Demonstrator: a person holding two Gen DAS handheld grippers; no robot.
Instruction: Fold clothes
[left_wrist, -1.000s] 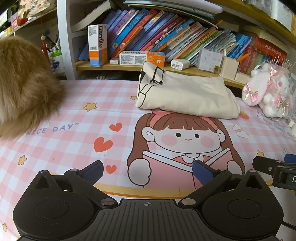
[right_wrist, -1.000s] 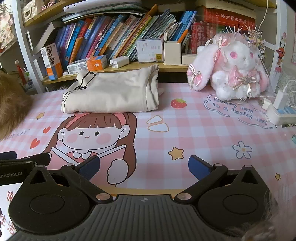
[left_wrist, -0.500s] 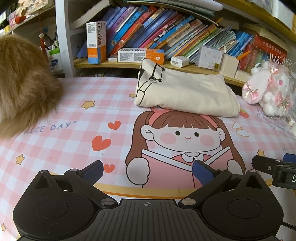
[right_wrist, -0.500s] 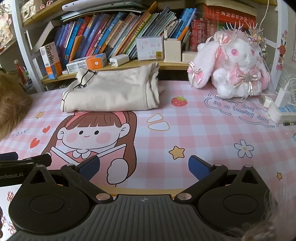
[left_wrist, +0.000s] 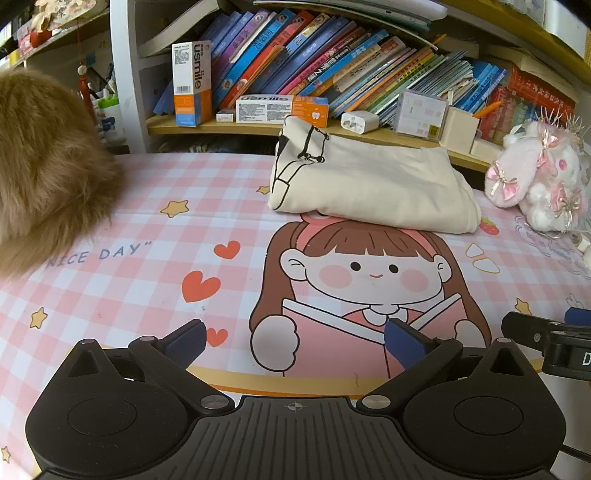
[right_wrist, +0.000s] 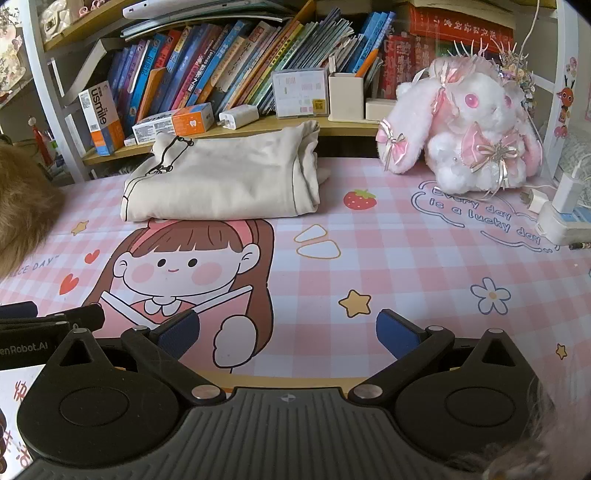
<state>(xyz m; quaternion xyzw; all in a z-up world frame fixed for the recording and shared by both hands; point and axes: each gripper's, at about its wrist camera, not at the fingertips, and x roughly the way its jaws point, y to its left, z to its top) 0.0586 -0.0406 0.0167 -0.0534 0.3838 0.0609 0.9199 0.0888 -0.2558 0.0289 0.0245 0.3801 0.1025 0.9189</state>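
Observation:
A cream garment with black line print lies folded in a neat stack at the back of the pink checked table mat, against the bookshelf; it also shows in the right wrist view. My left gripper is open and empty, low over the mat's front edge, well short of the garment. My right gripper is open and empty, beside it to the right. The right gripper's finger shows at the right edge of the left wrist view.
A brown furry thing sits at the left of the mat. A pink and white plush rabbit sits at the back right, with a power strip and charger beside it. A low shelf with boxes and books runs behind.
Both views have shifted slightly, as the grippers drew back and tilted a little. The folded garment has not moved. Both grippers stay open.

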